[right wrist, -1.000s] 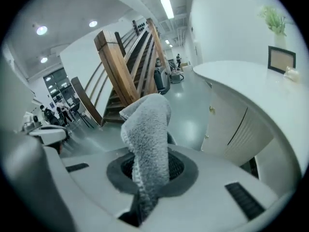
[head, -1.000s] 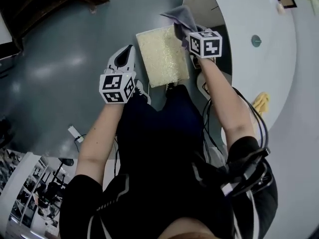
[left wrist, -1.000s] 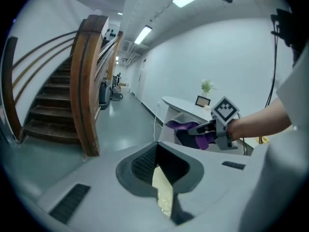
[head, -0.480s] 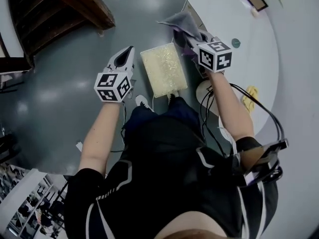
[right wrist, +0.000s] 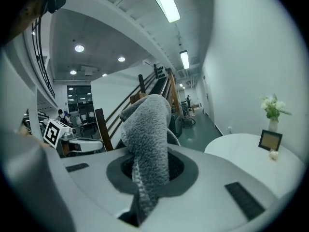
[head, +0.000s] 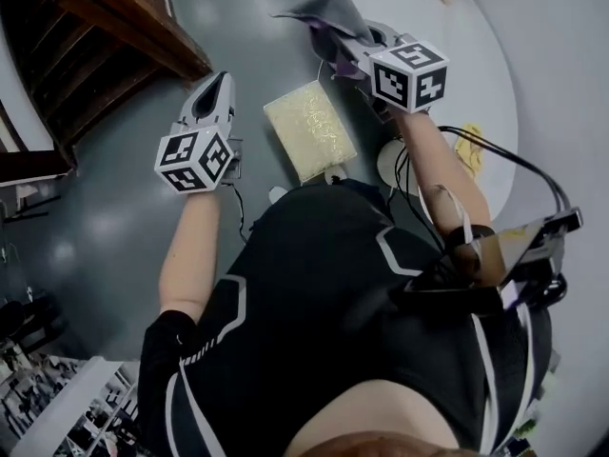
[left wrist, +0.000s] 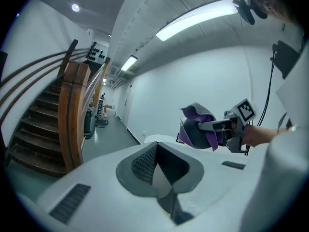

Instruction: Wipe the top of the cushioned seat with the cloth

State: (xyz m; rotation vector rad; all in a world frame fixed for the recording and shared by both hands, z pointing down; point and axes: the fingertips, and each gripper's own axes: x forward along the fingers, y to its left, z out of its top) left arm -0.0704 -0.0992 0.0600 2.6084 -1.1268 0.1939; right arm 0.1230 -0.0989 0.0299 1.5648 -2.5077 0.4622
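our right gripper (head: 350, 48), top centre, pinches the grey cloth (head: 322, 8); our left gripper (head: 215, 86), left of the cushioned seat (head: 309, 128), is closed, empty.

Colours before me.
My cloth (head: 325, 9) is grey with purple; the seat (head: 309, 129), pale speckled yellow.

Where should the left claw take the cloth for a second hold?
The loose bunched end of the cloth standing past the right claw's tips, approached from the left claw's side: its middle is pinched there, and only that end hangs free.
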